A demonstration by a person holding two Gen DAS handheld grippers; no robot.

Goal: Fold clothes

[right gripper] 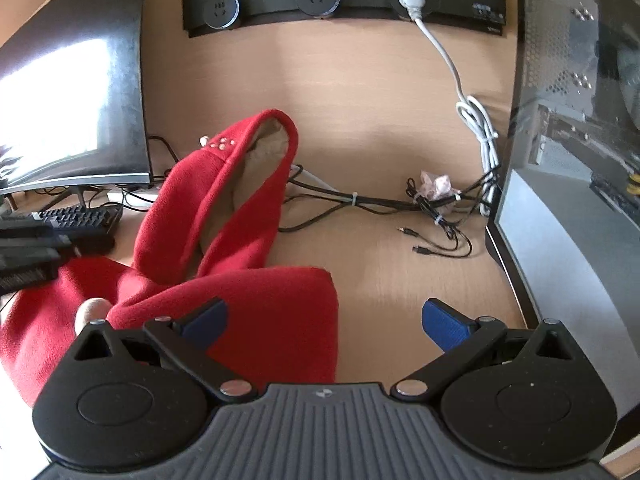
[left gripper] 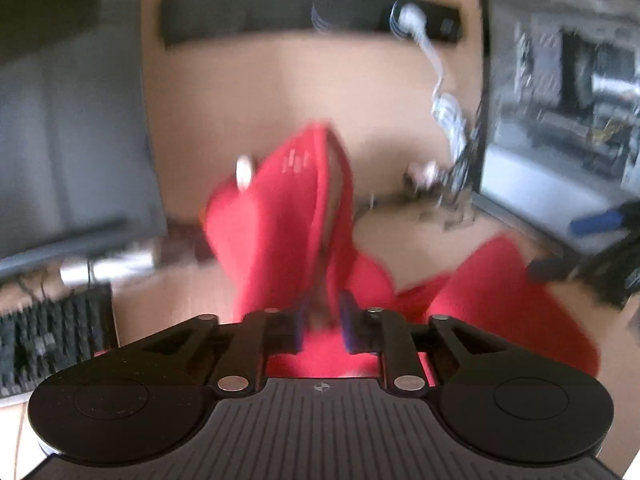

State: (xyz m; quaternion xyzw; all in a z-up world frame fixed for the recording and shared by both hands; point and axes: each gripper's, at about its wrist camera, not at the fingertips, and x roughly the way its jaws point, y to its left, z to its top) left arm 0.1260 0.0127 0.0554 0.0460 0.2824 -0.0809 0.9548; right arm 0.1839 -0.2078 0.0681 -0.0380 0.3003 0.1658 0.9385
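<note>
A red fleece hooded garment [right gripper: 256, 312] with a beige lining lies on the wooden desk [right gripper: 400, 272]. Its hood [right gripper: 224, 184] stands raised. In the blurred left wrist view my left gripper [left gripper: 323, 320] is shut on a fold of the red garment [left gripper: 280, 216], and the cloth rises up between the blue pads. My right gripper [right gripper: 324, 324] is open wide. Its left fingertip [right gripper: 204, 318] hovers over the garment's right part, and its right fingertip [right gripper: 444, 326] is over bare desk. A person's fingertip [right gripper: 94, 308] shows beside the cloth.
A monitor [right gripper: 72, 92] and a keyboard [right gripper: 80, 216] stand at the left. A computer case [right gripper: 572, 160] is at the right. Black cables [right gripper: 432, 204] and a white cord [right gripper: 480, 128] lie at the back under a black socket strip [right gripper: 344, 0].
</note>
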